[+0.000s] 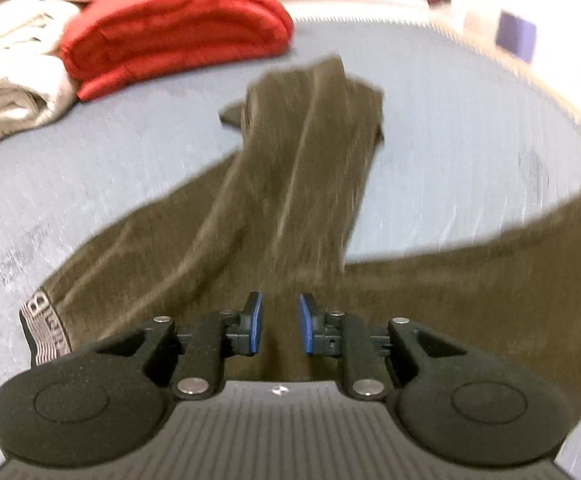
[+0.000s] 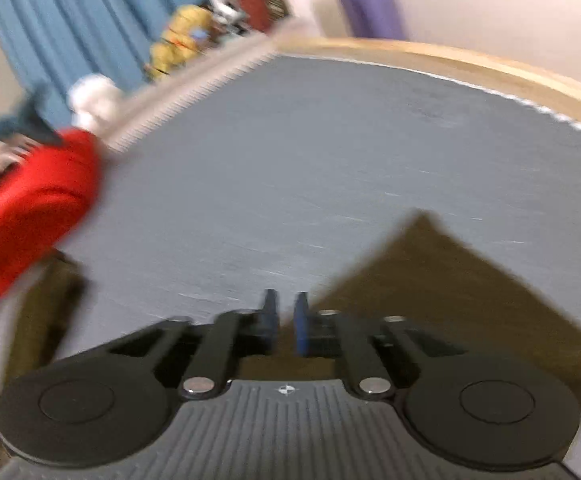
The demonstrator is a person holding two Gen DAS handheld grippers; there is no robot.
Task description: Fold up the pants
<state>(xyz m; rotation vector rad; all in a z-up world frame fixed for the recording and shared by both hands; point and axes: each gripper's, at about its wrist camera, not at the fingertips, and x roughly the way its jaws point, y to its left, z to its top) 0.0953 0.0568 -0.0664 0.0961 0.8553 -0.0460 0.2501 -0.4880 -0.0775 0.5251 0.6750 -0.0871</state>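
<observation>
On the grey-blue mat, olive-brown pants are spread out, w/ one leg laid up the middle of the left wrist view, its far end crumpled and partly doubled over. A second stretch of the same fabric is seen running off to the right edge. The waistband, black w/ white lettering and stripes, is seen at lower left, lying flat on the mat.

The left gripper is held just above the pants near the crotch area; its blue pads are set at a narrow gap, and fabric is seen below and betw. them, but it can't be told whether any is pinched. No cloth is clearly lifted.

In the right wrist view, heavily blurred, the right gripper is seen w/ its jaws drawn nearly together, only a thin slit left. A corner of the pants is seen just under and to the right of the tips; nothing is visibly caught betw. them.

Further out, at far left of the mat, a folded red garment is stacked beside a pile of off-white folded cloth. The mat's pale wooden border is visible beyond. Behind that, a blue curtain and a purple object against the wall are made out, w/ some yellowish clutter too blurred to identify.
</observation>
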